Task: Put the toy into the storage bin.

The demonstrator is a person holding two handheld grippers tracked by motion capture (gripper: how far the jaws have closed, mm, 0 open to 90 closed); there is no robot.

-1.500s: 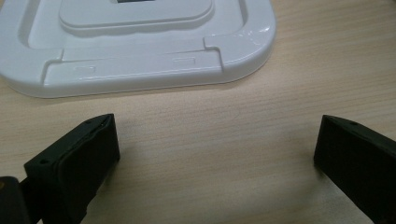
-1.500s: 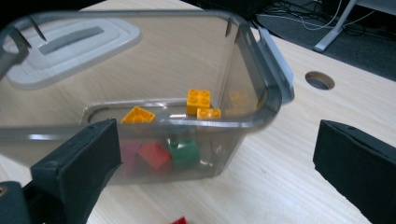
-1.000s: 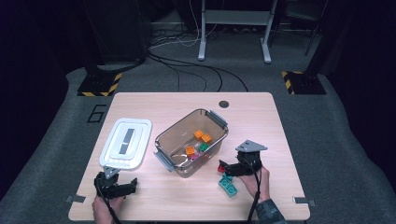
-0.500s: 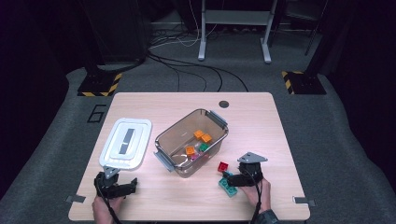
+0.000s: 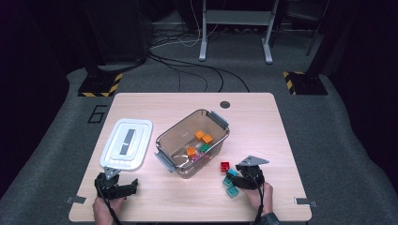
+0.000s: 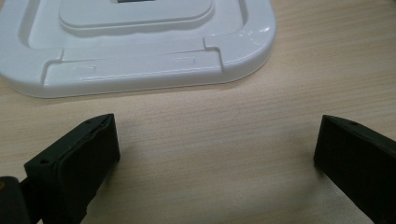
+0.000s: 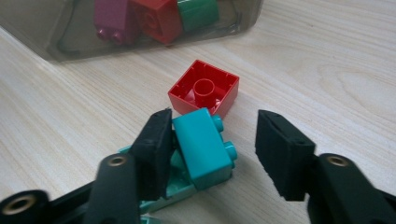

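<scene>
Closing in on a teal brick (image 7: 204,148) at the near right of the table (image 5: 263,117), I have my right gripper (image 7: 212,149) straddling it, jaws at a middling gap and just now narrowing; the left pad touches or all but touches the brick's flat side, while the right pad stands clearly off the studded side, so nothing is clamped yet. What the grab turns on is how the brick lies: tipped on its side, its long axis runs away from me between the jaws, and its two studs point across toward the open right pad. I judge that the jaws therefore close across the short width, flat face to stud face, which should seat well if the brick does not twist. It rests partly on another teal piece (image 7: 180,186) beneath it, and a red brick (image 7: 204,92) lies upside down just beyond its far end, near enough that a forward nudge could disturb it. Past that stands the clear bin (image 5: 193,143), already holding orange, pink and green bricks, and that seems to be where this one is bound. My right hand (image 5: 258,194) is by far the nearer to the work. My left gripper (image 6: 215,154) rests well apart at the near left corner, jaws spread wide over bare wood, just short of the white lid (image 6: 135,42) lying flat beside the bin.
</scene>
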